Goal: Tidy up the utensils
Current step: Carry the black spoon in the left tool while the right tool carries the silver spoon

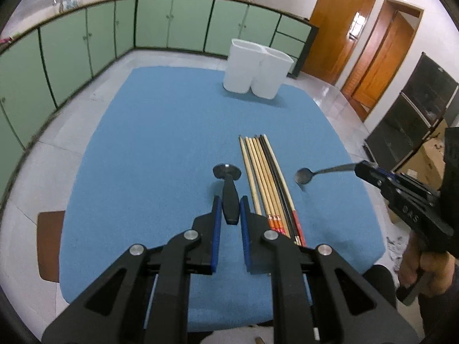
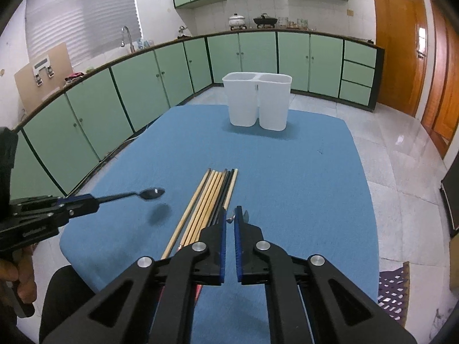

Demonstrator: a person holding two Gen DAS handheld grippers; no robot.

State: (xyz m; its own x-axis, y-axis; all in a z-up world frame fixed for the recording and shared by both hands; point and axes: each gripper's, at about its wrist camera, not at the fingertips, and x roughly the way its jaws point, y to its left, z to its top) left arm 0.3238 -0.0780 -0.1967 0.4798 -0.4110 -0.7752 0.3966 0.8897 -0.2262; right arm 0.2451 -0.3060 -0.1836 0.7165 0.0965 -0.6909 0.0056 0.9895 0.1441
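My left gripper [image 1: 229, 200] is shut on the black handle of a spoon [image 1: 228, 172], held above the blue table; it also shows in the right wrist view [image 2: 94, 202] with the spoon bowl [image 2: 153, 193] sticking out. My right gripper [image 2: 230, 212] is shut on a metal spoon handle [image 2: 231, 218]; in the left wrist view [image 1: 358, 169] that metal spoon [image 1: 304, 175] hangs over the table. Several chopsticks [image 1: 264, 177] lie side by side on the cloth between the grippers, also in the right wrist view [image 2: 209, 197]. A white two-compartment holder [image 1: 256, 68] stands at the far edge.
The blue cloth-covered table [image 1: 160, 149] fills the middle. The white holder [image 2: 258, 103] looks empty from here. Green cabinets [image 2: 172, 66] line the far walls. A brown chair seat [image 1: 50, 246] sits at the table's left. Wooden doors [image 1: 358, 43] are at the right.
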